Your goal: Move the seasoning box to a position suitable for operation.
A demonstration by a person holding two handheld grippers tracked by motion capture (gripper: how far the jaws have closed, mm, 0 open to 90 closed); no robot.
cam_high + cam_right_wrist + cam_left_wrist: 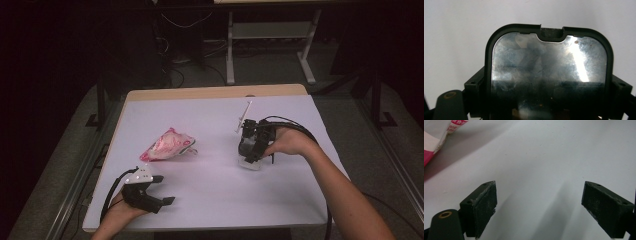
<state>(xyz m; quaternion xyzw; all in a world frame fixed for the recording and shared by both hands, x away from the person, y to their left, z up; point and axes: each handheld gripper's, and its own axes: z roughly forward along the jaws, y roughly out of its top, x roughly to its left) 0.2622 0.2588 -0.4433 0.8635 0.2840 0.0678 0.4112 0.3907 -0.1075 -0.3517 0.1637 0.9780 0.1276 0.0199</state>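
The right gripper is seen in the high view at the 3 o'clock side of the table, held in the person's right hand and pointed down toward the table top. In the right gripper view, a flat case with a black rim and a shiny, scratched, reflective face is seen between the jaws; the jaws are closed on its two side edges, so the case is pinched across its width. A notch is noted in the middle of the case's far edge. In the high view, a pale piece is seen under the gripper's tip, just above or on the table; contact cannot be told.

The left gripper is located near the 7 o'clock edge of the table, held in the left hand. Its jaws are spread wide, with bare table between them.

A pink and white packet lies at 10 o'clock of the table centre, well apart from both grippers.
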